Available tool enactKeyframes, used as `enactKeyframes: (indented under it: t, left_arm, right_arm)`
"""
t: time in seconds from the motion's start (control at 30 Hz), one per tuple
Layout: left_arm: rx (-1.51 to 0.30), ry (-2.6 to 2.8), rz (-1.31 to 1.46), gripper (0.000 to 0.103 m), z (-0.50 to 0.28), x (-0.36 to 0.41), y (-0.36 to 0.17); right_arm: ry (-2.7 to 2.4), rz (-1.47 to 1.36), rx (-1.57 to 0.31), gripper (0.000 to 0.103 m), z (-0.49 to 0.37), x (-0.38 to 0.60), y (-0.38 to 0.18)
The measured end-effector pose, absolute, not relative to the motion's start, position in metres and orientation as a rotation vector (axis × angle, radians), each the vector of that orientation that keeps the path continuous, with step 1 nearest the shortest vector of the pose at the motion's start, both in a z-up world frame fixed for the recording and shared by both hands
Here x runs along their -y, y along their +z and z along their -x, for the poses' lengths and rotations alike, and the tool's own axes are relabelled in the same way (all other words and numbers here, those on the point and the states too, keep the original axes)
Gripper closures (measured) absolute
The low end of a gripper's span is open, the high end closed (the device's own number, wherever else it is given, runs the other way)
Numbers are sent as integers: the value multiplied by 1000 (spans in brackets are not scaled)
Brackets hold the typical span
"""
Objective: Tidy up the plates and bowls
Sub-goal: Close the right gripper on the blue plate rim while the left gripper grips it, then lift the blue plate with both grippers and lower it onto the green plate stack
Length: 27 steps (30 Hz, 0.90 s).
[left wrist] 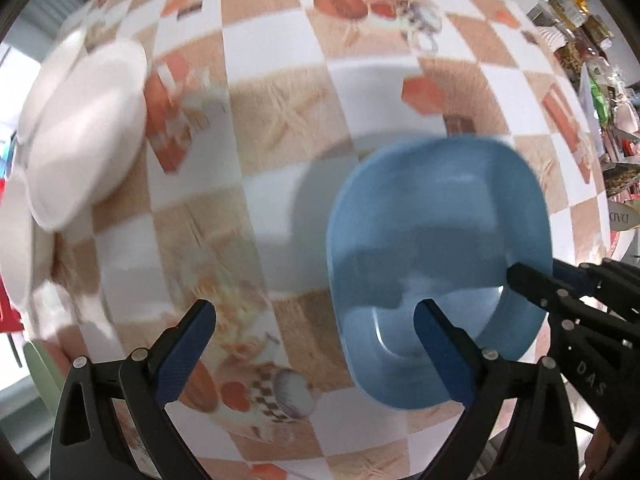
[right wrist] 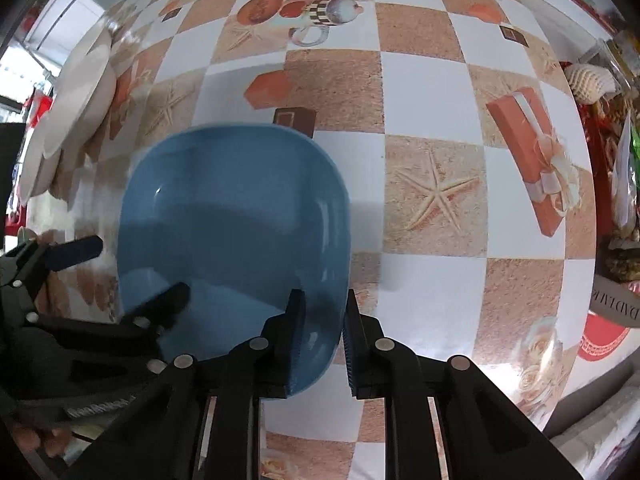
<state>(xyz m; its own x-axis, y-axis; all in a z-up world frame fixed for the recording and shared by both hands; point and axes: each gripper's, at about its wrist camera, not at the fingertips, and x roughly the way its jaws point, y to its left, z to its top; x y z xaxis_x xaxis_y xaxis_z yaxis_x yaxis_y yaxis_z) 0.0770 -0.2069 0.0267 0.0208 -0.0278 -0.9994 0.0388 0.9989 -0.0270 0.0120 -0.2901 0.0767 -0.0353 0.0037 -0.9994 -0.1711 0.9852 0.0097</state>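
Observation:
A blue, squarish bowl (left wrist: 440, 220) (right wrist: 232, 208) is over the checkered tablecloth, casting a shadow beside it. My right gripper (right wrist: 324, 320) is shut on the bowl's near right rim, one finger inside and one outside; in the left wrist view it (left wrist: 536, 276) bites the bowl's right edge. My left gripper (left wrist: 316, 312) stands wide open, pointing down, with one finger over the bowl's inside and the other over the cloth; the right wrist view shows it (right wrist: 138, 268) at the bowl's left rim, not pressing on it. White plates (left wrist: 80, 128) (right wrist: 76, 92) are stacked at the left.
The table (right wrist: 432, 92) carries a cloth of tan and white squares with printed cups, starfish and gift boxes. Its right edge borders cluttered shelves with packets and a large seashell (right wrist: 588, 80). A red mat (right wrist: 600, 340) lies beyond the near right edge.

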Motion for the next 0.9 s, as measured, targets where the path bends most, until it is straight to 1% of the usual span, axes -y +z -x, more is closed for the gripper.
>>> enactKeyframes:
  t: [0.1, 0.17, 0.2, 0.27, 0.3, 0.33, 0.37, 0.43, 0.5, 0.53, 0.6, 0.67, 0.9]
  left_arm:
    - [-1557, -74, -5, 3, -85, 204, 26]
    - [-1580, -88, -6, 10, -91, 202, 21]
    - [-1588, -87, -17, 16, -94, 203, 21]
    - [-1577, -91, 8, 20, -96, 202, 24]
    - [-1572, -89, 12, 25, -98, 204, 26]
    - [-1561, -90, 14, 32, -98, 203, 29]
    - [-1546, -95, 12, 37, -98, 202, 33]
    - [-1524, -122, -1, 66, -96, 205, 40]
    - [-1527, -132, -6, 69, -101, 212, 44]
    - [-1523, -132, 2, 75, -101, 208, 46]
    - [-1528, -128, 12, 82, -98, 198, 48]
    - [-1542, -124, 35, 84, -94, 188, 51]
    - [-1565, -103, 21, 84, -60, 148, 64]
  right_arm:
    - [132, 73, -1607, 83, -15, 298, 80]
    - [123, 56, -1607, 83, -16, 302, 81]
    - [119, 48, -1610, 83, -17, 303, 82]
    - [113, 49, -1611, 83, -17, 303, 83]
    - [109, 57, -1609, 83, -19, 301, 84]
    - [110, 63, -1608, 83, -20, 299, 85]
    - [113, 61, -1609, 83, -20, 310, 85]
    - [113, 56, -1606, 83, -16, 308, 89]
    - [122, 43, -1609, 83, -15, 300, 87]
    - [133, 20, -1615, 83, -13, 298, 86]
    - [118, 35, -1615, 83, -8, 295, 86]
    - [113, 36, -1617, 83, -6, 293, 87]
    - [132, -28, -1659, 83, 15, 280, 87]
